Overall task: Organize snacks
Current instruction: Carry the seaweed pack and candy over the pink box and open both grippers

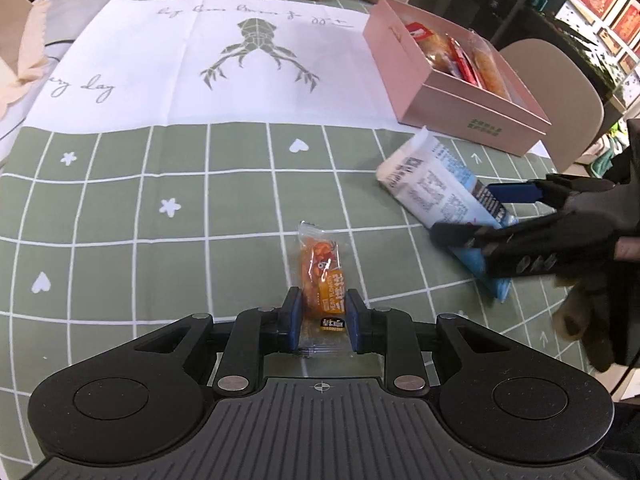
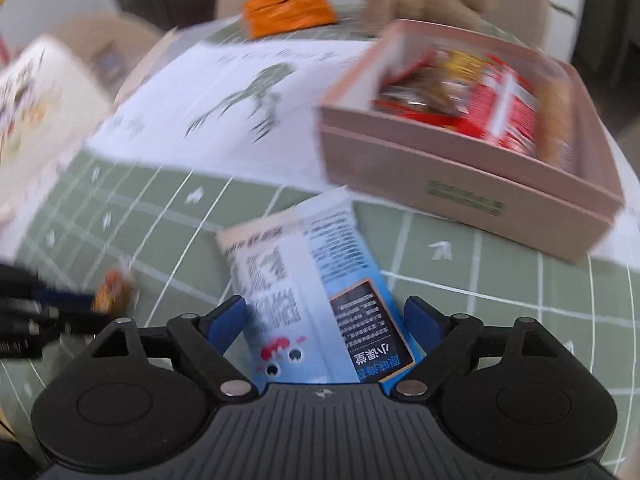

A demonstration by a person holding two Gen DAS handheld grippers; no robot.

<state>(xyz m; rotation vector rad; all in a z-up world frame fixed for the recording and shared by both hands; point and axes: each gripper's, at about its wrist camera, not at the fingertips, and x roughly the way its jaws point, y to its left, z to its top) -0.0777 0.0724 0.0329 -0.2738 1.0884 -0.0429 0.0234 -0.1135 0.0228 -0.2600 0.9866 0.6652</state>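
Both packets half-hidden: orange snack in left jaws; blue packet blurred.

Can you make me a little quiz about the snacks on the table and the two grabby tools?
1. True or false: the pink box already has snacks in it.
2. Which snack sits between the fingers of the left tool?
A. the small orange packet
B. the blue and white bag
C. a banana
3. Fill in the missing word: the tablecloth is green with white ____ lines.

Key
1. True: red and orange packets lie inside.
2. A. The right tool is around the blue and white bag.
3. Grid.
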